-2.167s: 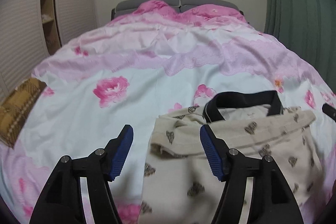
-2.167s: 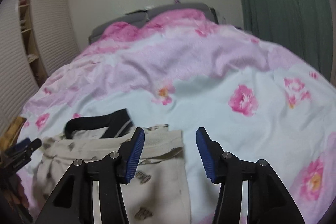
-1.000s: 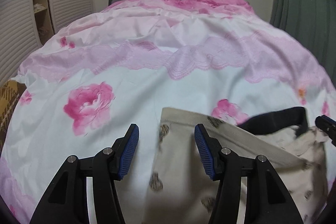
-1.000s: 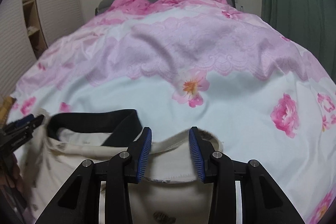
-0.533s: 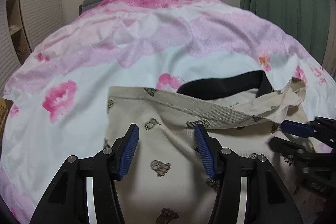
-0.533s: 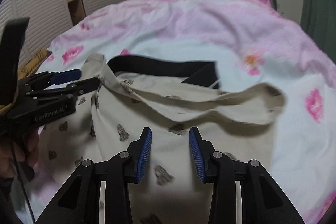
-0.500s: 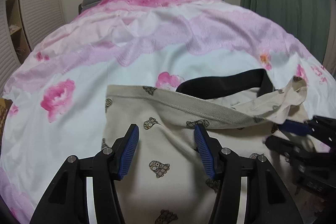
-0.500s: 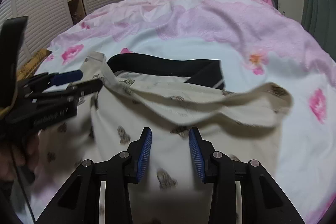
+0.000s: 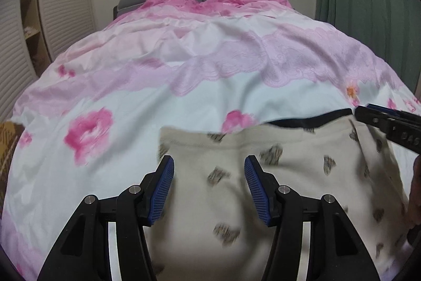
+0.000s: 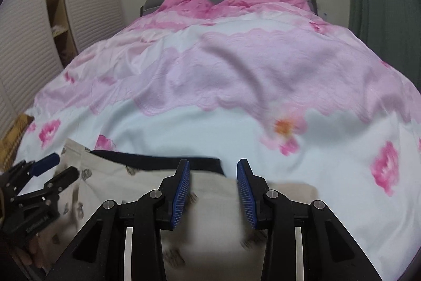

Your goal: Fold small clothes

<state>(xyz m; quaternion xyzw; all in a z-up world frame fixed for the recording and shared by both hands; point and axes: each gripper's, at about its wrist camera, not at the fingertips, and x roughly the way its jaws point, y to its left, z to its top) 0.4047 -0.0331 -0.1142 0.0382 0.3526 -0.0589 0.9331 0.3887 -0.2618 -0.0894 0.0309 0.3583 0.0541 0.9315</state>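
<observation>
**Fold laid over, both grippers now clear of the cloth**

The cream patterned shorts (image 9: 276, 175) lie on the floral duvet (image 9: 131, 109) directly ahead of and beneath the left gripper (image 9: 209, 187), reaching across to the right gripper (image 10: 213, 187), whose tip shows at the right edge of the left wrist view. Half a second ago the upper layer stood up in a loose ridge with the black waistband (image 10: 158, 158) wide open behind it. Now that layer has come down flat, and only a thin black strip of waistband shows along the far edge of the garment, just beyond both sets of fingertips.

The left gripper's jaws stand apart with nothing between the blue pads (image 9: 163, 188); cloth lies under the gap, not in it. The right gripper's jaws are likewise parted, narrower than the left's, over the near right corner of the shorts (the cloth there is blurred, so whether a pad brushes it I cannot say).

In my judgement the first fold, bottom edge carried up to the waistband, is done and released. What remains is probably a second fold across the width, and the top layer looks unpressed, so it could slide when next picked up.
</observation>
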